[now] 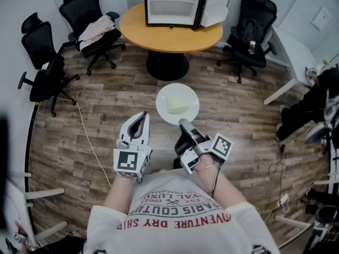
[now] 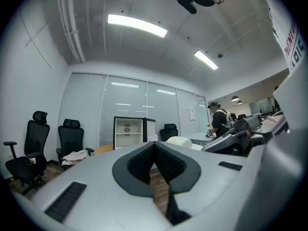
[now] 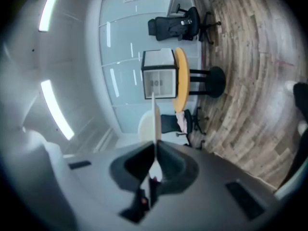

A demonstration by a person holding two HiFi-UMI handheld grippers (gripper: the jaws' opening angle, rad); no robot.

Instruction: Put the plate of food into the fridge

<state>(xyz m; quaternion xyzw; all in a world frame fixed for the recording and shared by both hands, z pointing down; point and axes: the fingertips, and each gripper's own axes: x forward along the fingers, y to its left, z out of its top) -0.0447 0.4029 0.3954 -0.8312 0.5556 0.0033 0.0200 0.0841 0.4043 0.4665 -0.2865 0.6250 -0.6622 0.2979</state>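
Observation:
A white plate (image 1: 165,95) carrying a pale block of food (image 1: 178,105) hangs over the wooden floor in front of me. My right gripper (image 1: 183,124) is shut on the plate's near rim. In the right gripper view the plate (image 3: 156,121) shows edge-on between the closed jaws of that gripper (image 3: 155,150), with the food (image 3: 146,126) on its left side. My left gripper (image 1: 141,116) floats to the left of the plate, shut and empty; its jaws (image 2: 155,143) meet at the tips. The small fridge (image 1: 172,3) stands open on the round wooden table (image 1: 169,38) ahead.
Black office chairs (image 1: 87,12) (image 1: 43,62) stand left of the table, one with clothes on it, and another (image 1: 251,28) on the right. A cable (image 1: 87,136) trails over the floor. A white desk (image 1: 294,57) and a person (image 2: 219,121) are at the right.

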